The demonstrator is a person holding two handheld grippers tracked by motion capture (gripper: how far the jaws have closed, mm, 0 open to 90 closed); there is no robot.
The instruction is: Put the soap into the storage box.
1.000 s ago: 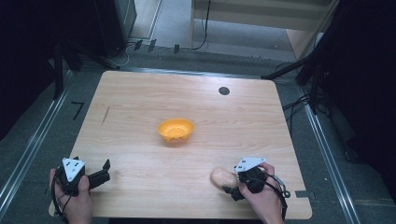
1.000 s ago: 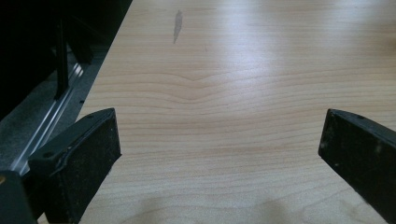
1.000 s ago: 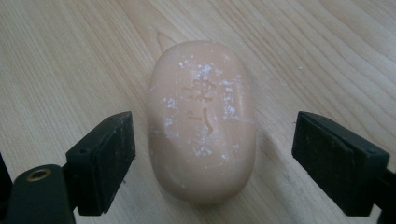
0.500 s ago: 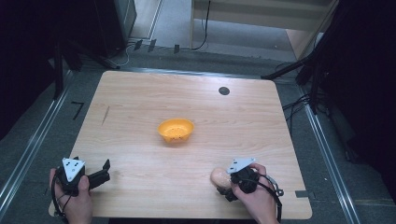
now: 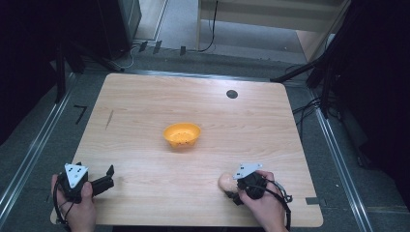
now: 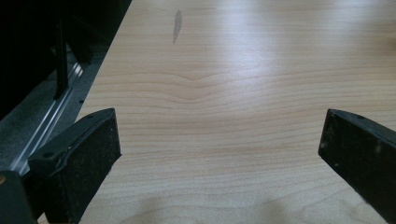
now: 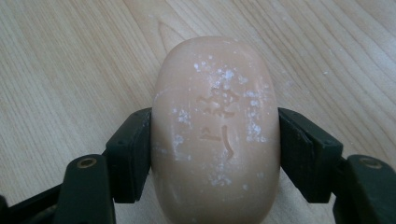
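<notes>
**Soap bar gripped at the near right of the table**

While the left gripper (image 5: 109,177) waits at the near left corner of the wooden table (image 5: 145,106), jaws spread wide over bare wood with nothing between them, the right gripper (image 7: 215,154) does the work. It sits at the near right of the table, held in the person's right hand (image 5: 261,203). Its two black jaws are pressed against the long sides of a peach-coloured soap bar (image 7: 215,135), so the claw is grasping the soap.

From the high view, the soap bar (image 5: 226,182) lies at the near right, just left of that hand. It appears to rest on or just above the wood; the pictures do not settle which.

An orange bowl (image 5: 182,135) stands near the middle of the table, well apart from the soap, farther away and to its left.

The step in hand looks like the pick-up: the grip is made, the lift not yet. A likely next move is to raise the soap clear and carry it far and left toward the bowl, with steady pressure, since the rounded, powdery sides could slip.

The soap is an oval block lying flat, its stamped face upward. Its long axis runs straight along the gripper's line, away from the jaws, which in the high view appears to point left across the table.
</notes>
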